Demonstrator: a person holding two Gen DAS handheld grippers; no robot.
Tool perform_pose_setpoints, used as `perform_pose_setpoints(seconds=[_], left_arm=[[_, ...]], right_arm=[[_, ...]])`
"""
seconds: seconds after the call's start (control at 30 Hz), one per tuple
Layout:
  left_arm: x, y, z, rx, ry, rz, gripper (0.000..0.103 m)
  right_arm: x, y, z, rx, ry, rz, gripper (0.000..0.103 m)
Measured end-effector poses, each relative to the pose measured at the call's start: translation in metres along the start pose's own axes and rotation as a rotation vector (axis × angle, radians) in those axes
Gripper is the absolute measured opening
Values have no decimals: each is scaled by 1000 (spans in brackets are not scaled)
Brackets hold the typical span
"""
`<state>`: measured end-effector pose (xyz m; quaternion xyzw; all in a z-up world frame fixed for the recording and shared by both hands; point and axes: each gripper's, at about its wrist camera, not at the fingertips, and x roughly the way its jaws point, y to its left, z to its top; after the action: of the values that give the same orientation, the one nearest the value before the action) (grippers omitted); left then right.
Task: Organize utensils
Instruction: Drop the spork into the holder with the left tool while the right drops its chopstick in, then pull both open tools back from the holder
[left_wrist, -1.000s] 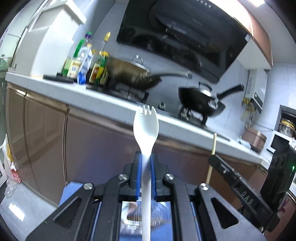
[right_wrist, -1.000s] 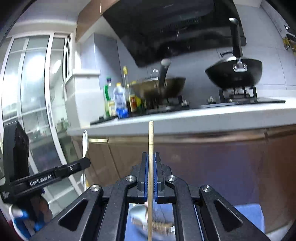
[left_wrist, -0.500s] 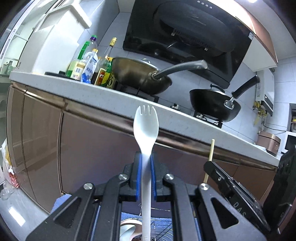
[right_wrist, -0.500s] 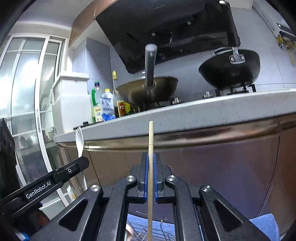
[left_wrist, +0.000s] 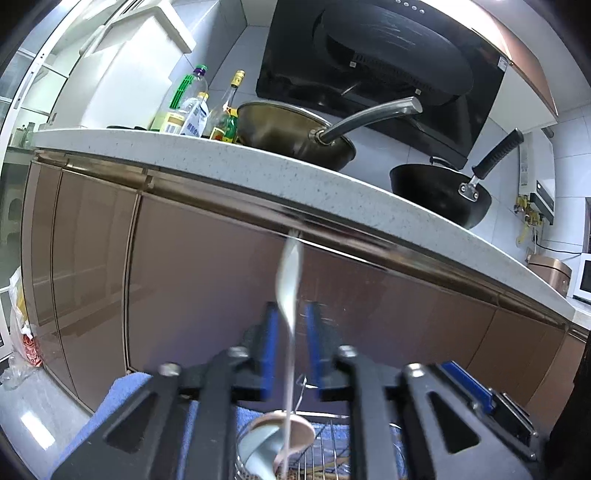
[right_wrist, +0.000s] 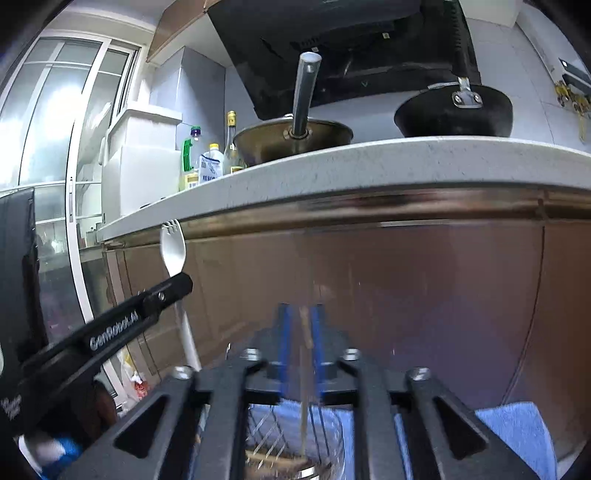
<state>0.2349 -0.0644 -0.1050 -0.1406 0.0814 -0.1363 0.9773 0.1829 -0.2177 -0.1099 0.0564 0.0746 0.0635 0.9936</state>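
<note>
White plastic spork (left_wrist: 289, 273) stands handle-down between the left gripper (left_wrist: 290, 347) pads, which are parted and clear of it: released, so it drops into the wire basket (left_wrist: 328, 448) below. Right gripper (right_wrist: 301, 345) likewise spread; the wooden chopstick (right_wrist: 306, 332), blurred, hangs loose between its pads, tip down toward the basket.

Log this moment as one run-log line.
left tongs: open, white spork dropping | right tongs: open, chopstick dropping | below: wire utensil basket
</note>
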Motion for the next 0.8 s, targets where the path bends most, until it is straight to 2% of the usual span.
perform_pose_setpoints(seconds=[0.03, 0.4, 0.47, 0.8], left_arm=[[-2, 1, 0, -1, 4, -3, 26], [-62, 11, 27, 36, 18, 26, 31], [-77, 13, 31, 42, 36, 42, 34], [-137, 8, 26, 107, 130, 100, 35]], right_arm=[[-2, 0, -1, -1, 7, -2, 36], [-52, -1, 17, 17, 26, -18, 37], [-62, -1, 21, 24, 28, -19, 37], [-121, 4, 15, 50, 95, -20, 37]])
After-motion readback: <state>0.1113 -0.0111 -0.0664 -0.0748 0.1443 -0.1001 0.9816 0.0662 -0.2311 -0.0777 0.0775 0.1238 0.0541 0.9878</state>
